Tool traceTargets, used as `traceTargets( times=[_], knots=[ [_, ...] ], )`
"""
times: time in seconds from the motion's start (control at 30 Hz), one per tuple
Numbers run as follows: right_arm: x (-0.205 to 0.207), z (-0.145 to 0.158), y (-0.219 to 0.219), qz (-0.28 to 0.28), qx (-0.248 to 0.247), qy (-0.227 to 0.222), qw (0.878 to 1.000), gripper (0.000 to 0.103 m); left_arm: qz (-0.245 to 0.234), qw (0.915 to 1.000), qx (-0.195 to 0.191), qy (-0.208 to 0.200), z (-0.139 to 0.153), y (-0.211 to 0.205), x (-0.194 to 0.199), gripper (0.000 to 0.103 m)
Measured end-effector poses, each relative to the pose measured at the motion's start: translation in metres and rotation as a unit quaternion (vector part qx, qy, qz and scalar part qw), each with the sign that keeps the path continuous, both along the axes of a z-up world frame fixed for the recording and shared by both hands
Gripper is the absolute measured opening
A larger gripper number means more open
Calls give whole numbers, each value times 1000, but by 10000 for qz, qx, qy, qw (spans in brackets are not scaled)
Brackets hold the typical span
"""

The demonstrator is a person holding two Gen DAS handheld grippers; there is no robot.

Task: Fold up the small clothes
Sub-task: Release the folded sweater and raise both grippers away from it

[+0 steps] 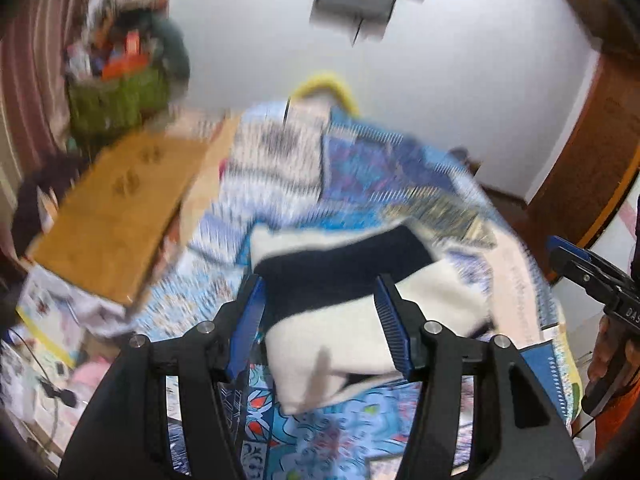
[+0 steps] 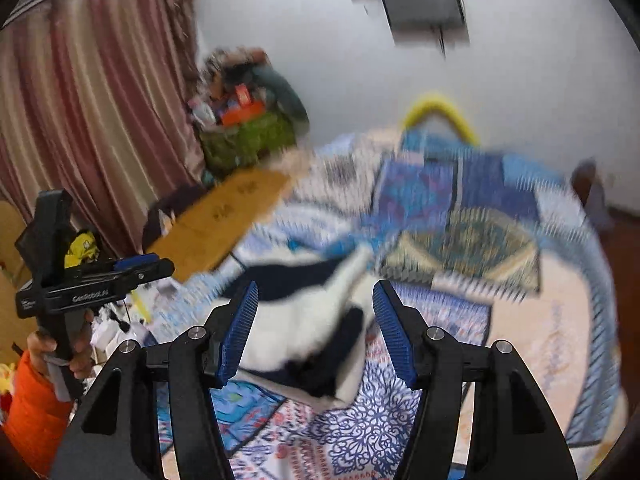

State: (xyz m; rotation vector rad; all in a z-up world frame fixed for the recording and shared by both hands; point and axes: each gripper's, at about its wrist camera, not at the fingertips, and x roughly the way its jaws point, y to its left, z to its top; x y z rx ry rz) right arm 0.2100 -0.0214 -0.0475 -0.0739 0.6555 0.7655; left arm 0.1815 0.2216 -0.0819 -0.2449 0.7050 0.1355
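Both views are smeared by motion blur. The left gripper (image 1: 320, 320) stands with its blue-padded jaws apart and nothing pressed between them; seen past the gap lies the cream-and-black garment (image 1: 340, 300), bunched in loose folds on the patterned bedspread (image 1: 320, 432) of blue, white and red print. The right gripper (image 2: 316, 328) is likewise released, its jaws spread with the same garment (image 2: 312, 328) lying on the bedspread (image 2: 360, 432) beyond them, not clamped. In the right wrist view the left gripper (image 2: 140, 266) shows from the side, held by a hand (image 2: 60, 354) in an orange sleeve (image 2: 36, 408); white lettering on its black body reads roughly "GenRobot.ai", though blur makes the letters uncertain. In the left wrist view the right gripper (image 1: 576, 264) enters from the right edge, and the letters "DAS" can be made out on it, the rest cut off. A brown cardboard sheet (image 1: 116, 216) lies at the bed's left side, with dark printed marks too blurred to read. A green basket (image 1: 120, 100) heaped with things stands by the white wall.
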Motion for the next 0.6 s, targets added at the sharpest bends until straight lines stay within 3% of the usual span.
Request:
traceTargets(
  times=[0.13, 0.3, 0.5, 0.6],
  knots=[
    [-50, 52, -9, 149, 456, -668, 9966, 57, -37, 9958, 377, -833, 66, -34, -52, 55],
    [-107, 91, -17, 292, 836, -1374, 9866, 57, -14, 9834, 670, -1687, 119, -70, -116, 55],
    [-167, 109, -31, 310, 1052, -2037, 9729, 57, 81, 9682, 1059, -2267, 140, -107, -171, 58],
    [-181, 108, -35, 187, 1130, -2128, 9704, 65, 153, 9632, 1122, -2438, 140, -119, -190, 69]
  ],
)
